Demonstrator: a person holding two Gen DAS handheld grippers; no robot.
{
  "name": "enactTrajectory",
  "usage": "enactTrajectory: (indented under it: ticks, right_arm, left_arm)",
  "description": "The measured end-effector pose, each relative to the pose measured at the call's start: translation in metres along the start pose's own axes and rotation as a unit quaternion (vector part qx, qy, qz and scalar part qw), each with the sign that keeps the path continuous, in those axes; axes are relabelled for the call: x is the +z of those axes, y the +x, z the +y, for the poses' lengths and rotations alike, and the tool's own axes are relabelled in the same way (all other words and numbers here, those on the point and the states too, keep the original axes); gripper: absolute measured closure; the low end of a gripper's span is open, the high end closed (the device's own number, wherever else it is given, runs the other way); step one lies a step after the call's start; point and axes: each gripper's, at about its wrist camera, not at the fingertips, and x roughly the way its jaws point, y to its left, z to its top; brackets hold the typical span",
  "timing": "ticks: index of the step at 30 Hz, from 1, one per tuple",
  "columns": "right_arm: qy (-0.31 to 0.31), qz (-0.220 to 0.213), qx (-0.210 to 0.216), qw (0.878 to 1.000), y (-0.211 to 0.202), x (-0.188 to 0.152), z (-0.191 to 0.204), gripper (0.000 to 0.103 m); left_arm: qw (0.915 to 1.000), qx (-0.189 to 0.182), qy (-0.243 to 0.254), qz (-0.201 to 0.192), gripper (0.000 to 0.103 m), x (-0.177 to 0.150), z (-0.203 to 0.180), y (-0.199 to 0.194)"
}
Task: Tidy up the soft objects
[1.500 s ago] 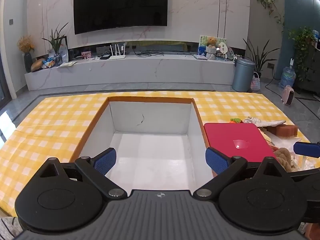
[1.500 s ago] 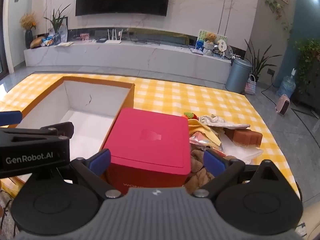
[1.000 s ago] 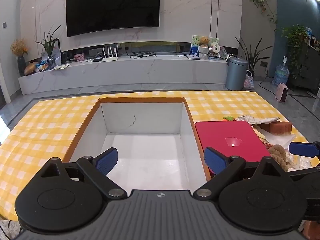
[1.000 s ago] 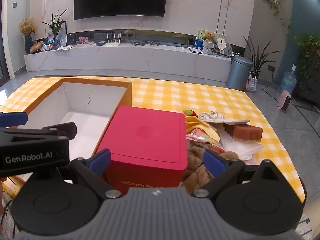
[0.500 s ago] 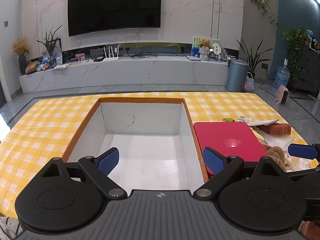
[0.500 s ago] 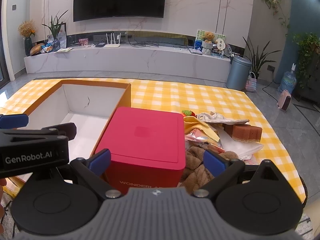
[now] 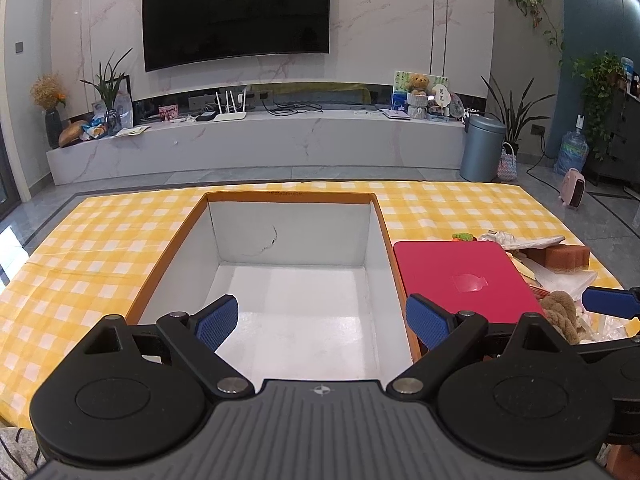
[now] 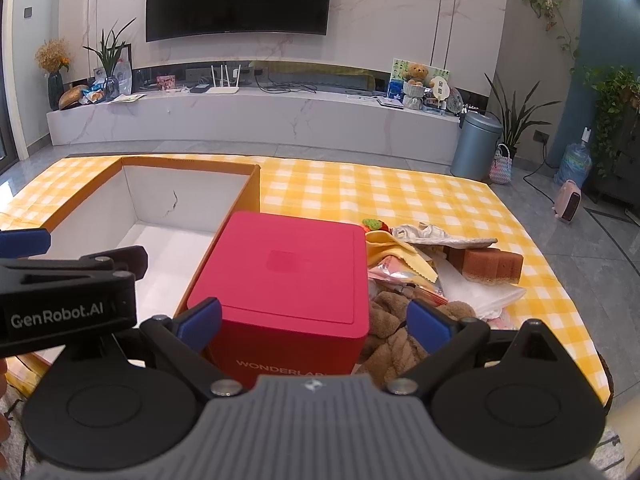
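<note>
Bench [image 7: 80, 248] under yellow check cloth carries an open box [image 7: 292, 200] with white interior, nothing visible inside. Left claw [image 7: 322, 322] hangs over the box's near end, jaws wide, holding nothing. Red box [image 8: 292, 272], lid on, stands just right of the open box. Right claw [image 8: 314, 320] sits at the red box's near edge, jaws wide and gripping nothing. Soft items lie heaped right of the red box: brown plush [image 8: 394, 336] nearest, touching the red box; yellow cloth [image 8: 394, 254] and sponge [image 8: 490, 266] farther; white cloth [image 8: 436, 234] beyond, with a small green-and-red item [image 8: 374, 224] at the far corner.
</note>
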Motion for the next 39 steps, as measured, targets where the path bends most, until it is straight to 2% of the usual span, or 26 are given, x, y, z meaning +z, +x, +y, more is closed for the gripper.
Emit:
enactTrajectory:
  ticks: [39]
  right_arm:
    - [-0.010, 0.014, -0.016, 1.000, 0.0016, -0.0035, 0.0017, 0.006]
  left_arm:
    - [0.9998, 0.013, 0.013, 0.006, 0.000, -0.0031, -0.0014, 0.0011]
